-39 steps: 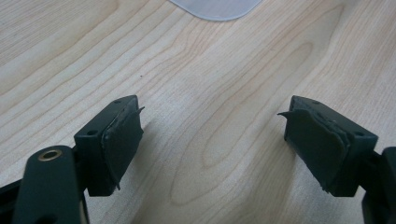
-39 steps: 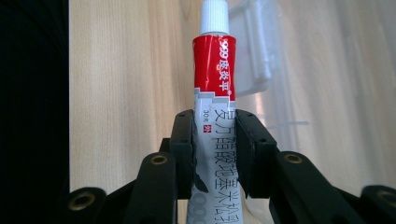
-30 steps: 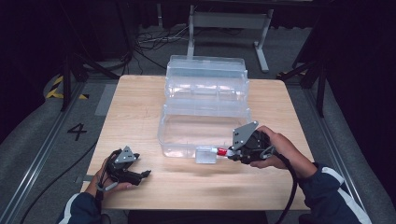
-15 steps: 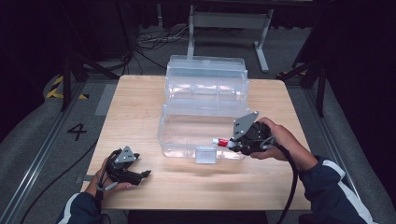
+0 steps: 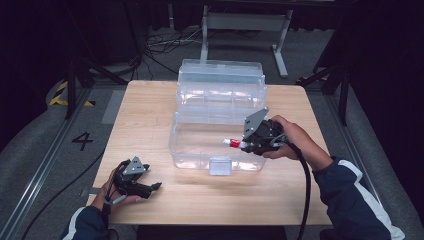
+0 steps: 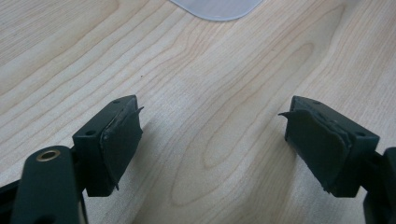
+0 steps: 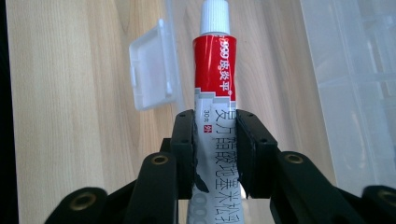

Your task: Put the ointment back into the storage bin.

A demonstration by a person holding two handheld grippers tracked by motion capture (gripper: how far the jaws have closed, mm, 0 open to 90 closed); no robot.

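Here one wooden table (image 5: 150, 125) bears one clear box (image 5: 215, 145), lid open toward the far side. Two grippers: the right gripper (image 5: 239, 144) pinches the one red-and-white tube (image 7: 215, 88) over the box's near right part; the left gripper (image 5: 152, 188) rests near left on the table, jaws spread, nothing between. To do it well, I'd carry the tube level, clear of the rim and latch (image 5: 220, 166), lower inside, then release.

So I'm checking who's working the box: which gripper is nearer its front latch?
Right. The right gripper hovers just above the latch, holding a tube; the left gripper rests off toward the table's near-left corner.
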